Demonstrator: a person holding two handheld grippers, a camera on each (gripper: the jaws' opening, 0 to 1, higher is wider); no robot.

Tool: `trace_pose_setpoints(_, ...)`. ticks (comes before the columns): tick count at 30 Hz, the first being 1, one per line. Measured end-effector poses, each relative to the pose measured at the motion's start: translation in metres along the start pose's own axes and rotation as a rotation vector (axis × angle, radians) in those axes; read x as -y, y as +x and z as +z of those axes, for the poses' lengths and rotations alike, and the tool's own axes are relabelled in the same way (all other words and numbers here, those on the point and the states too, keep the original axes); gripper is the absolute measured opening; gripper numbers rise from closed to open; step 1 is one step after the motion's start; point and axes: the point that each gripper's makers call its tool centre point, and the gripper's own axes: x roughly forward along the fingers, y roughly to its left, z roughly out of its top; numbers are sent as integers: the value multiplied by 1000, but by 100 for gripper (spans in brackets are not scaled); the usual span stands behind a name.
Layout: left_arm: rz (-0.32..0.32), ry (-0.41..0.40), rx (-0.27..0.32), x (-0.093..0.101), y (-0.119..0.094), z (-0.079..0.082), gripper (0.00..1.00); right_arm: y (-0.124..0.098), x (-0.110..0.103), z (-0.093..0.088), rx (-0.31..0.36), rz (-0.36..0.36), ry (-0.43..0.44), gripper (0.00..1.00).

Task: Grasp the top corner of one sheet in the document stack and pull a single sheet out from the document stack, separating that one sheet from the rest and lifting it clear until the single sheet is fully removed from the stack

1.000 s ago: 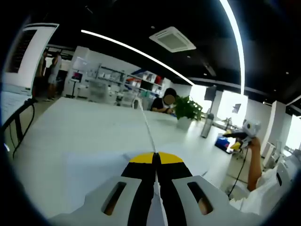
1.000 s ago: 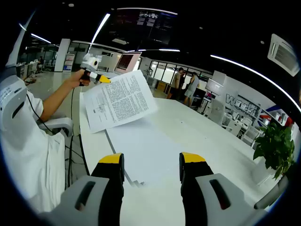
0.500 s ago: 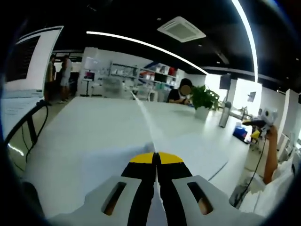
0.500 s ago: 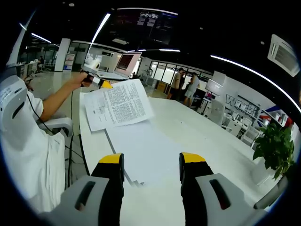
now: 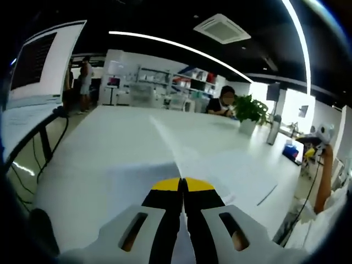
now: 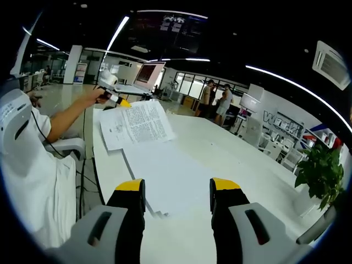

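Matt printed paper sheet (image 6: 135,124), smooth white tabletop (image 6: 231,154), matt plastic tongs (image 6: 177,193)

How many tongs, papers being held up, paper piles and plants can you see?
Tongs: 2, the left tongs and the right tongs
Held-up sheet: 1
Document stack: 1
Potted plant: 1
Total: 5

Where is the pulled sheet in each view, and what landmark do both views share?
Left gripper view: the sheet runs edge-on from the shut left claw up the centre.
Right gripper view: sheet upper left, held over the table.
Shared landmark: potted plant.
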Motion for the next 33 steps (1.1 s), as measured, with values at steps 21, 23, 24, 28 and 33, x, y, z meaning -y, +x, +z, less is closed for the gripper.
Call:
trace_pose_setpoints(21, 88, -10, -111, -44, 2, -33, 3, 3, 0, -2, -7, 6, -1, 47)
trace_pose_setpoints(23, 95, -9, -114, -46, 1, -33, 3, 3, -1, -3, -10, 8, -1, 47)
trace_pose_setpoints(24, 99, -8, -114, -48, 0, -34, 3, 4, -1, -4, -12, 9, -2, 47)
trace_pose_setpoints(28, 114, -4, -118, -53, -5, -35, 3, 4, -1, -4, -11, 9, 0, 47)
trace_pose_setpoints(33, 116, 11, -123, -53, -5, -38, 3, 3, -2, -3, -12, 11, -3, 47)
